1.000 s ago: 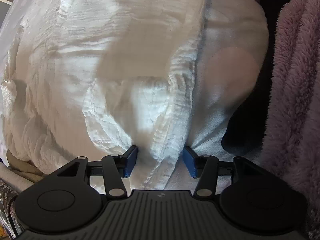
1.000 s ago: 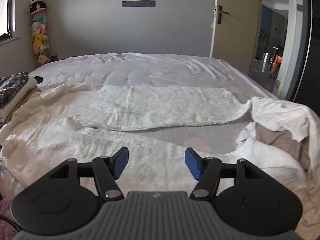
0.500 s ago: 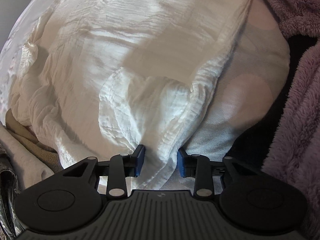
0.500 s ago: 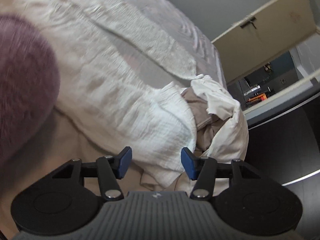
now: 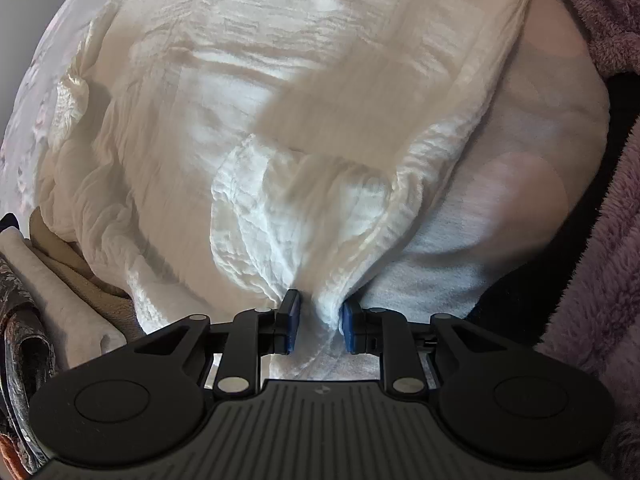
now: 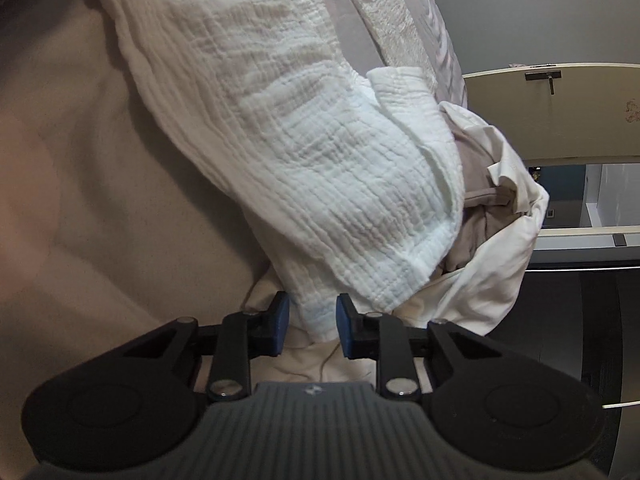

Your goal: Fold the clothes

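Note:
A large white crinkled muslin cloth (image 5: 280,112) lies spread over the bed. My left gripper (image 5: 318,326) is shut on a bunched hem corner of this cloth, which fans out ahead of the blue pads. In the right wrist view the same white cloth (image 6: 320,152) runs up and away as a folded band. My right gripper (image 6: 308,326) has its blue pads close on either side of the cloth's lower corner, pinching its edge.
A purple fleece garment (image 5: 600,240) lies along the right of the left wrist view. Folded towels and a patterned item (image 5: 40,320) sit at its lower left. A pile of white and taupe clothes (image 6: 488,208) lies beside the cloth. A door (image 6: 560,112) stands beyond the bed.
The left jaws have closed from wide open onto the cloth's hem. The right gripper swung down from looking across the bed to the cloth's corner and its jaws closed in on it.

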`<action>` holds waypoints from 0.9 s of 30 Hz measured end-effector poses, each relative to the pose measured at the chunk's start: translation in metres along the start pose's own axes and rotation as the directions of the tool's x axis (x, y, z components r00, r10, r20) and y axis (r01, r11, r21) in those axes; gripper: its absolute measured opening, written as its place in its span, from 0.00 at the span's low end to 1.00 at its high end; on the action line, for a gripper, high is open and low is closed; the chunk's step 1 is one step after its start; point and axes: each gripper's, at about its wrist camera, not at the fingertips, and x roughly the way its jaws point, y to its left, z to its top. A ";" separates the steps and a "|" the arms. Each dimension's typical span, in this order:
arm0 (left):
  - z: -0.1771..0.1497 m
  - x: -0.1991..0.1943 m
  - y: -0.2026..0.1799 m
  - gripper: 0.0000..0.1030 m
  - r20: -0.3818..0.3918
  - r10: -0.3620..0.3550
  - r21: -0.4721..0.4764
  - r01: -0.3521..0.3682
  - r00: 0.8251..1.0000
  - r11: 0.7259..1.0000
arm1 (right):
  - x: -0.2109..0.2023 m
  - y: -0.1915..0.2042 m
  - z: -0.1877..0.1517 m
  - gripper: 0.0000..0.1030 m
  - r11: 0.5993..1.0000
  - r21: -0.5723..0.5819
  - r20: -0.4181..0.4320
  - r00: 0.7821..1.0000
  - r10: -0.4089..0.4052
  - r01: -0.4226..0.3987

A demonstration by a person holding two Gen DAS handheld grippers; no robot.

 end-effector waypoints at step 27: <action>0.002 -0.149 0.099 0.06 0.225 0.235 -0.249 -0.177 0.946 0.952 | -0.089 -0.171 0.037 0.03 0.791 0.536 0.095 0.911 -0.402 0.294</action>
